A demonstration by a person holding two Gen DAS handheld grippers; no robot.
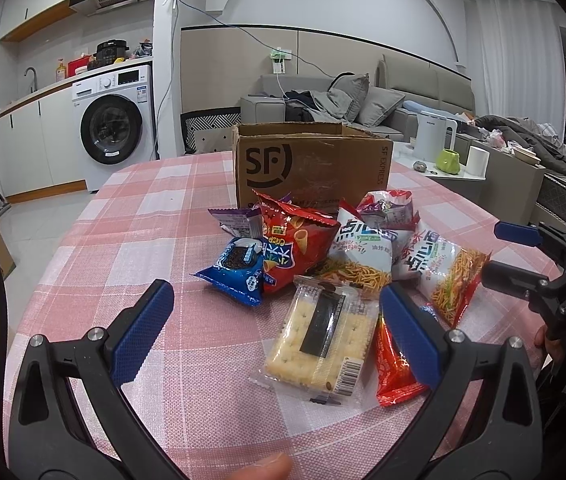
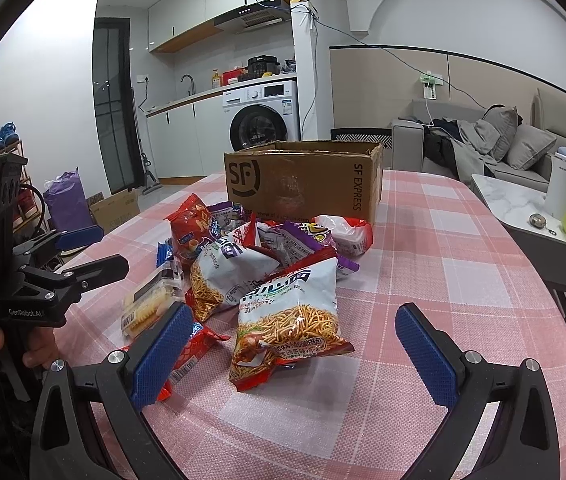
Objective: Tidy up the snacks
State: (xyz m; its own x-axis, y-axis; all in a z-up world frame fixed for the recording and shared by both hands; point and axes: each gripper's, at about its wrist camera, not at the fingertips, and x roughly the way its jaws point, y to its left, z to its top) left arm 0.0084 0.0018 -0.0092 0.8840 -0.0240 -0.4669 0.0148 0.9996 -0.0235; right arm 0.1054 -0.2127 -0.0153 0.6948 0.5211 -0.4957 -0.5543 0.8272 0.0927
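Several snack packs lie piled on the pink checked tablecloth [image 1: 155, 216] in front of an open brown SF cardboard box [image 1: 311, 164], which also shows in the right wrist view [image 2: 303, 184]. My left gripper [image 1: 279, 320] is open and empty, just short of a clear cracker pack [image 1: 323, 340]; a blue cookie pack [image 1: 239, 268] and a red crisp bag [image 1: 295, 248] lie behind. My right gripper [image 2: 291, 340] is open and empty, its fingers either side of a white noodle-snack bag [image 2: 291, 320]. It shows at the right in the left wrist view [image 1: 503, 252].
A small orange-red packet [image 1: 395, 368] lies by my left gripper's right finger. A side table [image 2: 523, 208] with a white kettle and green cup stands right of the table. A sofa, washing machine and floor boxes lie beyond.
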